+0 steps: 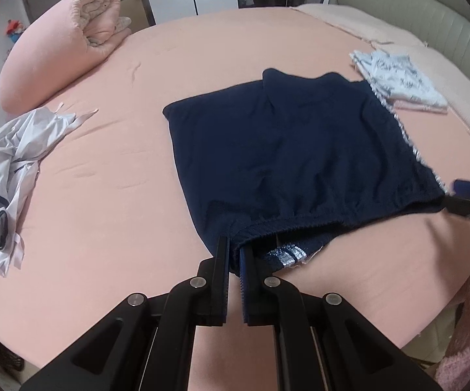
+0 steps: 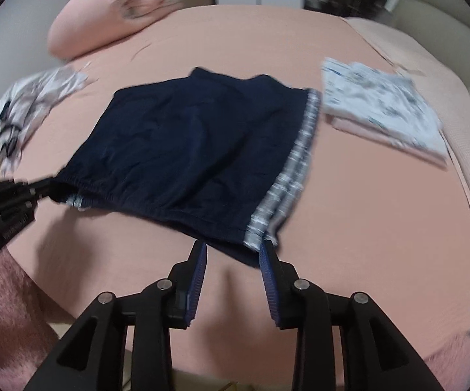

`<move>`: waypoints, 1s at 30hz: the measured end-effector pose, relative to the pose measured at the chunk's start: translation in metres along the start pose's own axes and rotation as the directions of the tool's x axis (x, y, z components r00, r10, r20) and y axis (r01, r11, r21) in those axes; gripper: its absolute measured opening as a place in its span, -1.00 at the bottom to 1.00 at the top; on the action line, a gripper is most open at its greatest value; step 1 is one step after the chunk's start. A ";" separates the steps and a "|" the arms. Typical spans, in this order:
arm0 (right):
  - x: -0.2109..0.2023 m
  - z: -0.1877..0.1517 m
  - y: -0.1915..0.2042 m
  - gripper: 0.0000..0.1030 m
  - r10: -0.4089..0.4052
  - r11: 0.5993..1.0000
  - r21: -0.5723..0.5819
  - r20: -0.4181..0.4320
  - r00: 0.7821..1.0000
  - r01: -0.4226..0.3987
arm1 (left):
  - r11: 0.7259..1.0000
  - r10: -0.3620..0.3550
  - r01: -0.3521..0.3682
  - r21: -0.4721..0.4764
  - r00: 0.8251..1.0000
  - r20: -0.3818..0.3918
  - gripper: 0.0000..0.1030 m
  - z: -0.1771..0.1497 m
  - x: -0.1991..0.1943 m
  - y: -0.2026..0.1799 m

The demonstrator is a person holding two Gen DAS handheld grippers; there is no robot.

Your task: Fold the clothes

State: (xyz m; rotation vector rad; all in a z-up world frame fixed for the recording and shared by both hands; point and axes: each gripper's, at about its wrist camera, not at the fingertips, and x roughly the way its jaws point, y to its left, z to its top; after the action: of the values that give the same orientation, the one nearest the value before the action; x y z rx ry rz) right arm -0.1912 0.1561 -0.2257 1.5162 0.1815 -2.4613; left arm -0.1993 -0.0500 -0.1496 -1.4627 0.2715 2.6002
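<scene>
"What did the left gripper (image 1: 234, 254) have?"

"Its jaws were pressed together on the elastic waistband corner of the navy shorts (image 1: 287, 150), at the near edge of the pink bed sheet (image 1: 104, 195). The right gripper (image 2: 233, 254) was different — its jaws stood spread, the blue pads clear of the cloth, with the shorts' other near corner just in front of them."

"And the shorts themselves?"

"They lay folded flat in the middle of the bed, silver-striped side trim (image 2: 295, 166) along the right edge. Left of them sat a crumpled white garment (image 1: 7, 169) — unfolded. Right of them, apart, lay a folded white patterned garment (image 1: 398, 81) on top of a folded pink one."

"Farther back?"

"A rolled pink quilt (image 1: 72, 39) at the far left corner, and a padded grey headboard (image 1: 430, 16) at the far right."
</scene>
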 end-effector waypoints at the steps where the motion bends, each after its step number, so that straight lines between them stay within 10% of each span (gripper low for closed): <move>1: 0.007 0.003 0.004 -0.36 0.001 1.000 -0.026 -0.008 1.000 -0.002 | 1.000 -0.010 0.010 -0.012 1.000 0.006 -0.89 0.001 -0.002 0.002; 9: 0.060 0.021 0.033 -0.50 -0.036 0.978 -0.205 -0.035 0.999 0.028 | 0.996 -0.057 0.060 -0.068 0.998 0.035 -0.88 0.006 -0.007 0.013; 23: 0.013 0.008 -0.032 -0.89 0.046 0.995 0.084 0.072 0.996 -0.052 | 0.993 -0.115 0.114 0.008 0.993 0.022 -0.88 0.002 0.008 -0.015; 30: 0.011 0.014 0.005 -0.87 0.124 0.989 -0.086 0.057 0.991 -0.118 | 0.993 -0.109 0.113 -0.047 0.991 0.083 -0.88 0.015 -0.003 0.002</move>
State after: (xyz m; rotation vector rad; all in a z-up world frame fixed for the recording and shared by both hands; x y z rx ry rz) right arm -0.2065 0.1461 -0.2285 1.3732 0.1715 -2.3723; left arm -0.2109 -0.0489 -0.1391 -1.3441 0.1118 2.5868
